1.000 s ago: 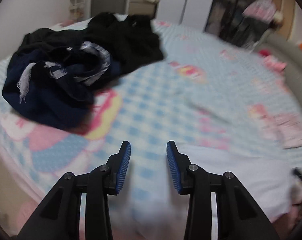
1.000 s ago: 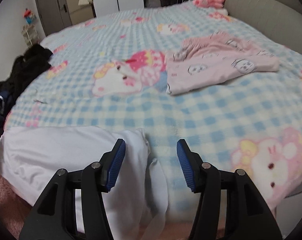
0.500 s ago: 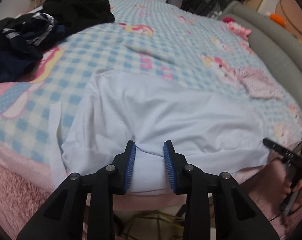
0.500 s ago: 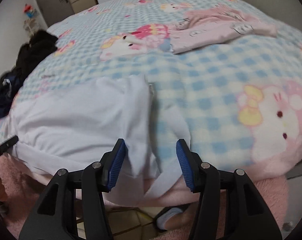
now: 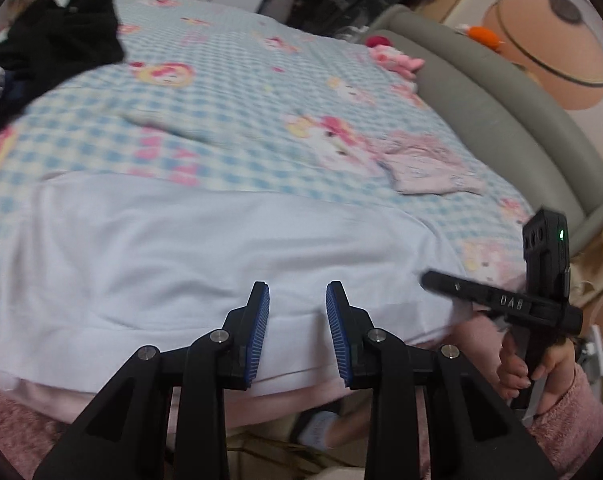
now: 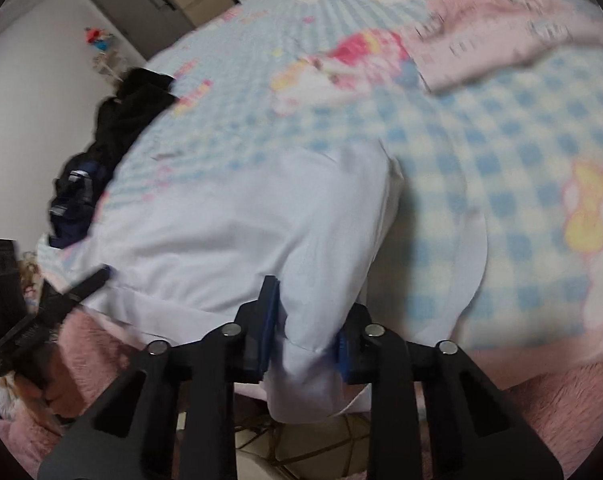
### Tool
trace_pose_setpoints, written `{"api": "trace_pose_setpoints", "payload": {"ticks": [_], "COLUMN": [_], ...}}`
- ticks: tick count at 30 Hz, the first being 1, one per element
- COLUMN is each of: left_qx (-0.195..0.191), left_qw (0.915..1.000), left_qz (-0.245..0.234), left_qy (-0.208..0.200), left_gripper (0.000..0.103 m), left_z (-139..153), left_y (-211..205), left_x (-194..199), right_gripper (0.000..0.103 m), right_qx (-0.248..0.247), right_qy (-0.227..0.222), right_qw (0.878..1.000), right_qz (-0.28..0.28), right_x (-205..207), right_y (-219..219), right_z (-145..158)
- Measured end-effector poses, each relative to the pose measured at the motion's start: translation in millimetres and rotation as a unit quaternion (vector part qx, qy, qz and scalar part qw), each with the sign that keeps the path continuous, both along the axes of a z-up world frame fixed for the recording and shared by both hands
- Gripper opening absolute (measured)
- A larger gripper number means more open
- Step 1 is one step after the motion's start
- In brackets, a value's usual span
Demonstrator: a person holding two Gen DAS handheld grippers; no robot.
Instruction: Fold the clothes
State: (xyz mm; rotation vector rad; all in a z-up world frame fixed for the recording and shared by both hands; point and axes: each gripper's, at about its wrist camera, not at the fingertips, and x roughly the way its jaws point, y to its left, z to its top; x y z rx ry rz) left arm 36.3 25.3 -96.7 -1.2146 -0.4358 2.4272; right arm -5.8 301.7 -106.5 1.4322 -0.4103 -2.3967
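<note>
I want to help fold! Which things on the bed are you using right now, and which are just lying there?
In use:
- white garment, at the near edge of the bed
- right gripper, closing on a bunch of its hem
- left gripper, open over its edge

Just lying there:
- dark clothes pile
- pink garment
- pink plush toy

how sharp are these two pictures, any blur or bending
Left wrist view: the tongs are crisp, the checked blanket smears, and the fisheye curves the grey bed frame. Right wrist view: blurrier throughout, the pink garment streaked, the white garment soft.
</note>
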Motion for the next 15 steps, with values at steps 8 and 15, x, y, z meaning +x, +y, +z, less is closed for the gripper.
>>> {"api": "trace_pose_setpoints", "payload": {"ticks": [8,15], "left_qx": [0.029,0.076], "left_qw": [0.999,0.9948], "left_qz": [-0.029,0.055], "left_qy": [-0.017,-0.039], "left_gripper": [0.032,0.033], "left_z": [-3,-9], "left_y": [8,-49], "left_x": [-2,-2], "right_gripper": [0.021,0.021], "right_qx": [-0.029,-0.023], "right_qy": [0.051,0.032], "right_qw": [0.997,0.99], "right_qz": [0.053,0.133], "right_x": [-6,-15], "right_y": [-51,-115], "right_z": [51,37]}}
